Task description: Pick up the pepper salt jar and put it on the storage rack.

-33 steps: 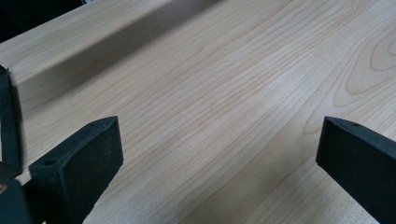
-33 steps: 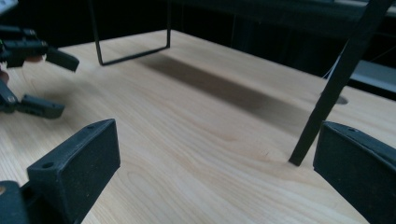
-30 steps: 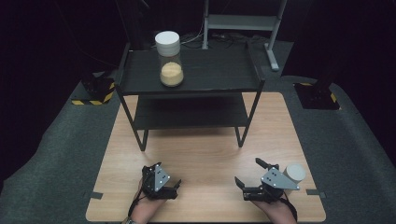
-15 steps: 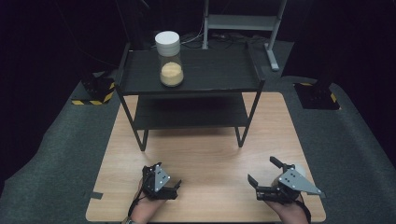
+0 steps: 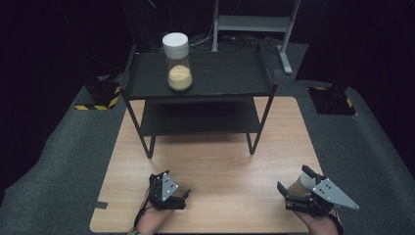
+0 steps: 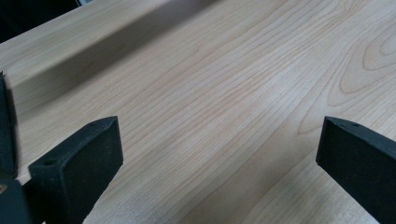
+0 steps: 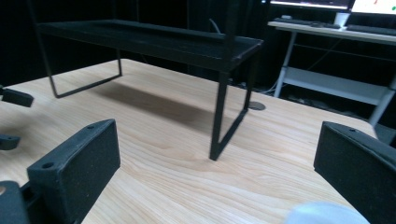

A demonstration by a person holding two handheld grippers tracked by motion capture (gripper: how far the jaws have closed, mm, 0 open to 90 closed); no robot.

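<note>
Standing upright on the shelf (image 5: 220, 73), jar (image 5: 178, 68), white lid up.

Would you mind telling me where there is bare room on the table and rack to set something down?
The table is bare between the rack's front legs and the two grippers. The rack's top shelf is free right of the jar; the jar crowds its left end.
</note>
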